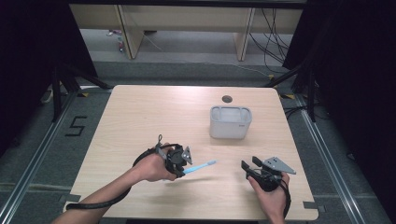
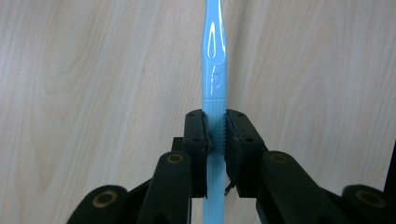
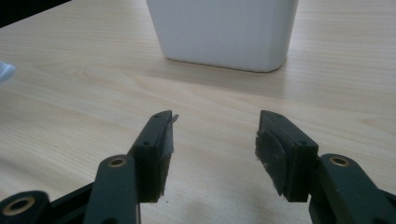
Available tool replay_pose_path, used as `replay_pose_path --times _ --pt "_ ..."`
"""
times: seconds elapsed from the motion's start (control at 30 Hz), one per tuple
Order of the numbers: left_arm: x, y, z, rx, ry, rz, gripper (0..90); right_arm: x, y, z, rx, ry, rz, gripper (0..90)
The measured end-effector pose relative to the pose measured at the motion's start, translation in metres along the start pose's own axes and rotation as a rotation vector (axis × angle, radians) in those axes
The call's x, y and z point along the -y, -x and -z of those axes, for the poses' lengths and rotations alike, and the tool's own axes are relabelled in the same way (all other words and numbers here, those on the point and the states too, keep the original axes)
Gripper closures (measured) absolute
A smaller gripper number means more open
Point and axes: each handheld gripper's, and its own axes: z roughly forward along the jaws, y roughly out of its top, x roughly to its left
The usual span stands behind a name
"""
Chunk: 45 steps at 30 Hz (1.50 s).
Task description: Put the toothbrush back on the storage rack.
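1. From the high view, the left gripper (image 1: 183, 161) sits near the table's (image 1: 140, 116) front-left part, about 7 o'clock from the table's middle. It holds a light blue toothbrush (image 1: 201, 166) whose free end points toward 3 o'clock, slightly upward in the picture. A faint shadow lies on the wood below the toothbrush, so it hangs above the table rather than resting on it.
2. The left gripper view adds what the high view cannot resolve: the two black jaws are pinched narrow on the ribbed handle of the toothbrush (image 2: 214, 93), pads pressing from either side. The glossy shaft runs straight up to 12 o'clock and out of the frame, with bare wood grain behind it. The brush's head is not in this frame.
3. The right gripper (image 1: 252, 169) rests at about 5 o'clock from the table's middle, held by the person's right hand (image 1: 271, 193). In the high view its jaw spacing is hard to judge.
4. The right gripper view settles it: the right gripper (image 3: 214, 140) has its jaws spread wide with nothing between them, just above the wood.
5. A white bin (image 1: 230, 122) stands at about 1 o'clock from the table's middle, well apart from both grippers. The right gripper view shows the bin's (image 3: 224, 32) lower wall straight ahead at 12 o'clock; the high view shows its open top.
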Motion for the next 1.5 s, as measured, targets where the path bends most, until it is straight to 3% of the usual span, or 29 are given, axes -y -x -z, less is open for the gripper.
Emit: replay_pose_path --times 0.13,0.17,0.27,0.37,0.4,0.67,0.7,0.83,0.87,0.9,1.03,1.1,1.13,1.5 --pt "0.000 -0.001 0.005 -0.014 0.027 -0.005 78.7 0.000 0.001 0.001 0.010 0.006 0.005 46.7" --pt "0.000 -0.001 0.005 -0.016 0.035 0.009 78.6 0.000 -0.002 0.002 0.005 -0.010 -0.041 46.6" --pt "0.002 -0.003 0.008 -0.025 0.057 0.019 78.6 0.001 0.002 -0.001 -0.008 0.019 -0.014 46.7" --pt "0.004 -0.004 0.011 -0.032 0.101 0.051 78.6 0.000 0.000 0.000 -0.001 0.003 -0.021 46.5" --pt "0.005 -0.004 0.012 -0.036 0.109 0.057 78.6 0.000 0.002 0.000 0.000 0.007 -0.004 46.3" --pt "0.010 -0.007 0.016 -0.066 0.188 0.093 78.7 0.000 0.000 -0.002 -0.009 0.003 -0.007 45.7" --pt "0.010 -0.005 0.015 -0.069 0.242 0.132 78.6 0.000 -0.002 -0.001 -0.006 -0.011 -0.025 45.7" --pt "0.011 -0.007 0.018 -0.082 0.245 0.118 78.7 0.000 -0.002 0.000 0.000 -0.021 -0.025 45.5" --pt "0.011 -0.006 0.018 -0.091 0.261 0.116 78.7 0.000 -0.002 0.000 -0.003 -0.014 -0.026 45.5" --pt "0.011 -0.006 0.017 -0.092 0.273 0.126 78.6 0.000 0.000 -0.001 -0.001 -0.003 0.005 45.4" --pt "0.012 -0.006 0.017 -0.098 0.305 0.138 78.6 0.000 0.000 -0.001 -0.013 0.002 -0.008 45.3" --pt "0.013 -0.006 0.018 -0.106 0.316 0.120 78.6 0.001 0.000 -0.002 -0.012 0.005 -0.001 45.2" --pt "0.013 -0.004 0.016 -0.113 0.342 0.143 78.6 0.000 0.000 -0.001 -0.010 0.002 -0.004 45.2" --pt "0.018 -0.003 0.011 -0.123 0.434 0.185 78.6 0.001 0.000 -0.002 -0.019 0.003 -0.003 45.0"
